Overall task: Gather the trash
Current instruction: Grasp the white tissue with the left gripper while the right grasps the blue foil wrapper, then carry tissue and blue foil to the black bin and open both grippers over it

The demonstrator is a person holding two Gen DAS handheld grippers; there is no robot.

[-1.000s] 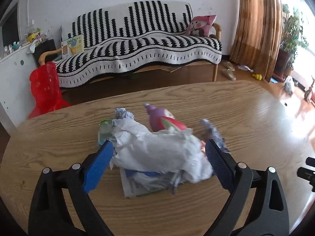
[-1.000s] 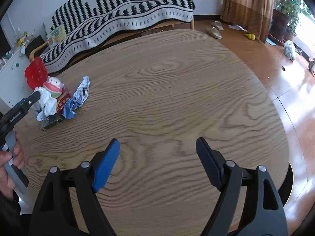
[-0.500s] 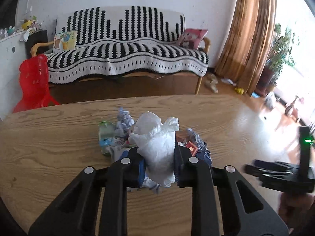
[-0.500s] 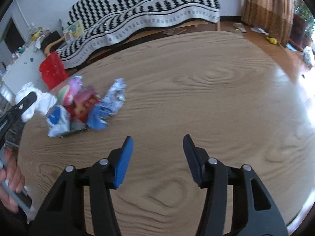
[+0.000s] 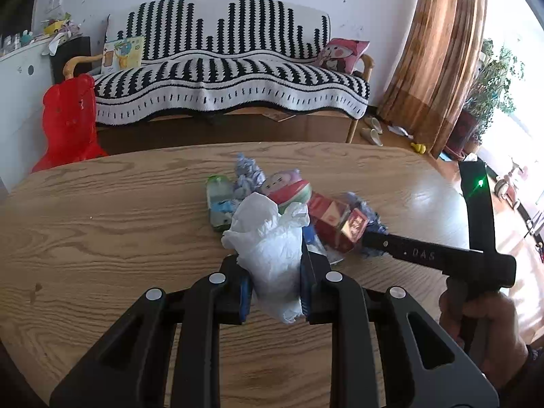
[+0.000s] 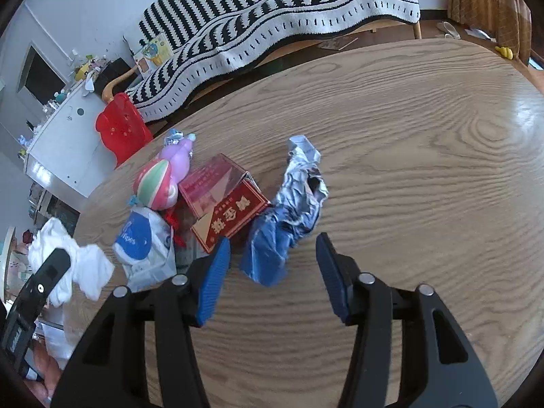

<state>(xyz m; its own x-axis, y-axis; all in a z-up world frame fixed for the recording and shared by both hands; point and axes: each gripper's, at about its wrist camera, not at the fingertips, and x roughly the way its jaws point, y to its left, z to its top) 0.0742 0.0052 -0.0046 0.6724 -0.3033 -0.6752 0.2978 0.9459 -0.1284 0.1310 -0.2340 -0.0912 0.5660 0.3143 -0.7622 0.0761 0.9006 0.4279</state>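
Observation:
My left gripper [image 5: 273, 289] is shut on a crumpled white tissue [image 5: 272, 251] and holds it above the wooden table [image 5: 102, 224]; the tissue also shows in the right wrist view [image 6: 68, 265]. My right gripper [image 6: 272, 272] is open, its fingers on either side of a crumpled blue and silver wrapper [image 6: 289, 214]. Beside the wrapper lie a red carton [image 6: 224, 204], a wipes packet [image 6: 142, 241] and a pink-and-purple toy bottle [image 6: 163, 176]. A green packet [image 5: 217, 204] lies behind the pile.
A striped sofa [image 5: 221, 74] stands beyond the table, with a red plastic chair [image 5: 68, 122] to its left and a white cabinet [image 6: 64, 149] by the wall. Brown curtains [image 5: 435, 51] and plants are at the right.
My left gripper closed on the white tissue and lifted it off the pile. My right gripper moved left to the trash pile and now straddles the blue wrapper.

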